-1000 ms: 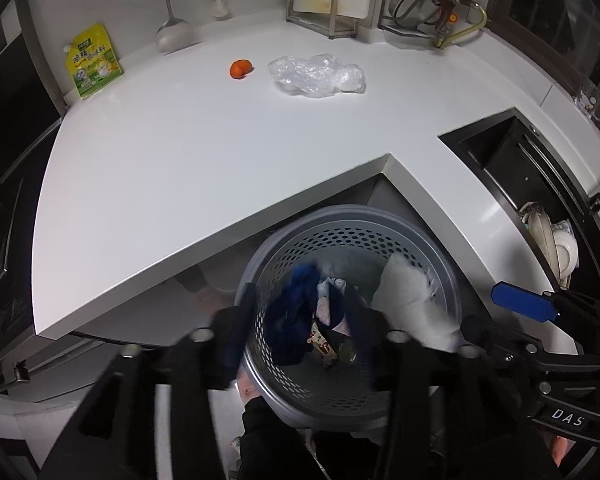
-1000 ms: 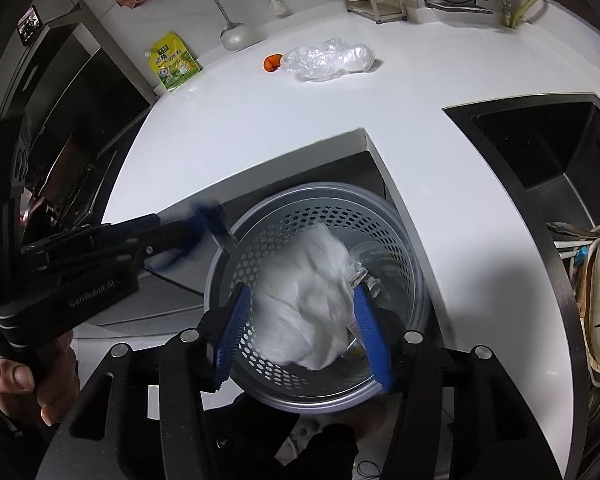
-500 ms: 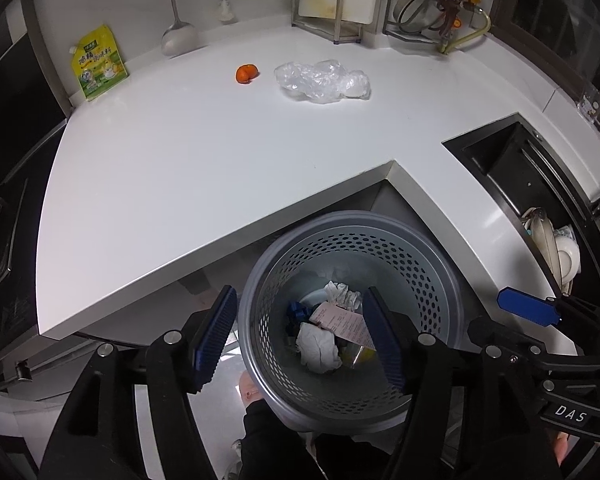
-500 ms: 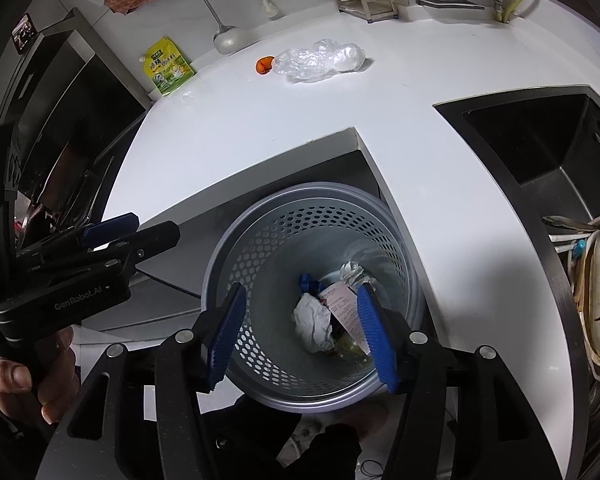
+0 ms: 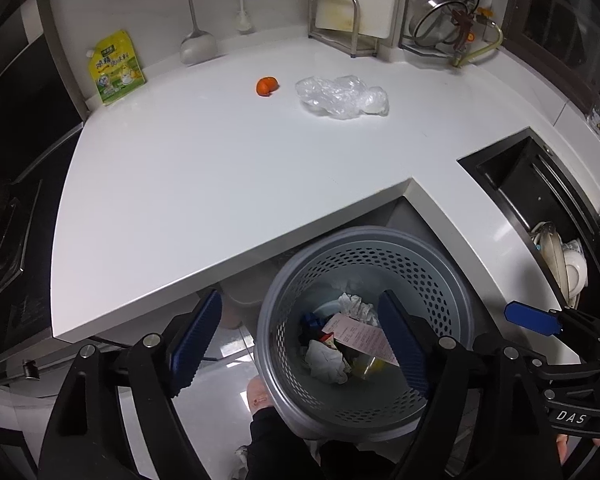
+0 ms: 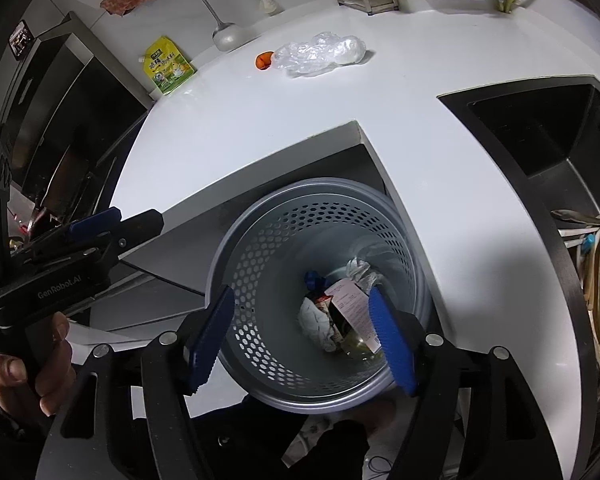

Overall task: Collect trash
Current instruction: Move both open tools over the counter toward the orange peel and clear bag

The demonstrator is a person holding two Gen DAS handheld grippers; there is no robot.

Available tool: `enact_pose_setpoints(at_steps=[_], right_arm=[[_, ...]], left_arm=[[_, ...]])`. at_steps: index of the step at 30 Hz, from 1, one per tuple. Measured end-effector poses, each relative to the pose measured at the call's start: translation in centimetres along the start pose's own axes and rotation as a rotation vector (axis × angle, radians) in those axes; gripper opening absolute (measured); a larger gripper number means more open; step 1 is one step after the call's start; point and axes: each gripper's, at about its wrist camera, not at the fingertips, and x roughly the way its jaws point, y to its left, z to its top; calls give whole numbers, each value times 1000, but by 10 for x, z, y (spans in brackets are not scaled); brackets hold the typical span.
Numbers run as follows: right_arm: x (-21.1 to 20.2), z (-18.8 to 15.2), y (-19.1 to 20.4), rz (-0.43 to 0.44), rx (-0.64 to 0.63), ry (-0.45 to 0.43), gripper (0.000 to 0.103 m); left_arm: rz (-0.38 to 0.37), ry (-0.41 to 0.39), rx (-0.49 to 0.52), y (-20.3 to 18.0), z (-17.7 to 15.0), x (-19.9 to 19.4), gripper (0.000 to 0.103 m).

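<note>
Both sets of jaws were spreading apart over the bin, with nothing gripped between them. The left gripper [image 5: 300, 338] hung above the near rim of the grey perforated bin [image 5: 452, 280], one blue pad outside the rim and the other over the inside. The right gripper [image 6: 302, 338] was placed the same way over the same bin, its jaws also widening and holding nothing.

Down at the bottom of the bin lay the trash gathered so far: a crumpled white tissue [image 5: 326, 362], a printed receipt [image 5: 360, 334], a blue scrap [image 5: 310, 318] and another wad of white paper [image 5: 356, 306] against the far wall. All of it rested loose on the bin floor, clear of either set of pads.

Further out, the white counter [image 5: 220, 184] was mostly bare, but two pieces remained near the back: a crumpled clear plastic bag [image 5: 342, 96] and, just beside it to the left, a small orange peel [image 5: 267, 86]. A yellow-green pouch [image 5: 116, 68] leaned against the wall further left; whether it counted as trash could not be told.

By this reading the job was well along but not finished: several items were binned, and at least the bag and the peel were left to fetch.
</note>
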Motion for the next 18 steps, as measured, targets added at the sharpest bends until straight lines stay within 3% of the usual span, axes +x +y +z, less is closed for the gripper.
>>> enact_pose_setpoints(at_steps=[18], right_arm=[[-4,25,8,17,-10,-37,69]], left_arm=[[32,-57,-1,18,16,-15,91]])
